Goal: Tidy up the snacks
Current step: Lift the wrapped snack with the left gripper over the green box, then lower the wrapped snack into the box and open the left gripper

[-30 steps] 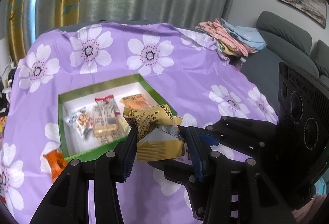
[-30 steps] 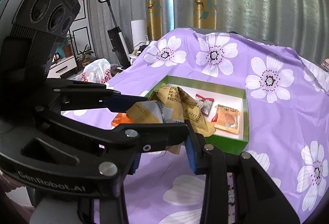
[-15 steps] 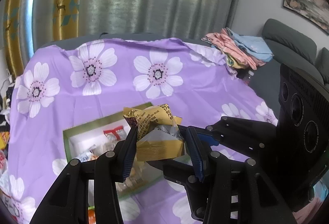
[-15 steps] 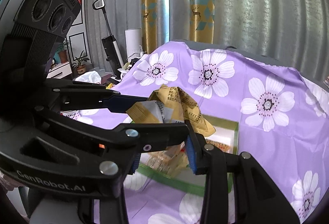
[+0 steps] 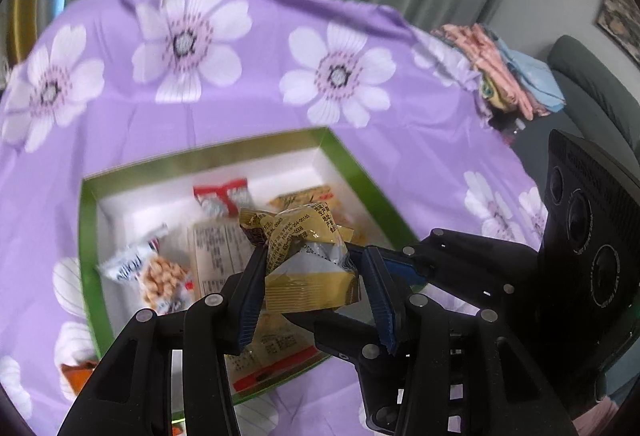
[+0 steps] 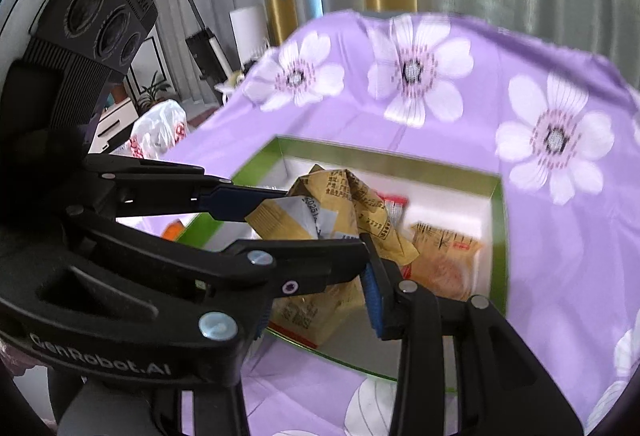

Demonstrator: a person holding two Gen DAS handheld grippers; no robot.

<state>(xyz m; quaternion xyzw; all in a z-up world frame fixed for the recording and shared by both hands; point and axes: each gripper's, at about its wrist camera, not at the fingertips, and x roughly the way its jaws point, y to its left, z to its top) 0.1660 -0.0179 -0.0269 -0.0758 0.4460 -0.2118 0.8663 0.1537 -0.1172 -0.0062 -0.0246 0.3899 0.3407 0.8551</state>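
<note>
My left gripper (image 5: 312, 276) is shut on a crumpled yellow snack packet (image 5: 304, 260) and holds it above the green box (image 5: 208, 152), over its near right part. The same packet (image 6: 340, 208) shows in the right wrist view, with the left gripper's fingers (image 6: 240, 202) on it. My right gripper (image 6: 320, 276) stands close around the packet, its jaws apart; whether its pads touch the packet is unclear. The box holds a peanut packet (image 5: 160, 276), a red-and-white packet (image 5: 224, 196), a beige packet (image 5: 216, 256) and an orange-printed packet (image 6: 444, 256).
The box sits on a purple flowered tablecloth (image 5: 240, 84). An orange packet (image 5: 76, 376) lies on the cloth left of the box. Folded clothes (image 5: 500, 72) and a grey sofa (image 5: 592, 84) are at the right. A white plastic bag (image 6: 160, 128) is beyond the table's left edge.
Both grippers rose and tilted up with the yellow packet, then came back down over the box. The box now fills more of both views. The left grip on the packet is unchanged.
</note>
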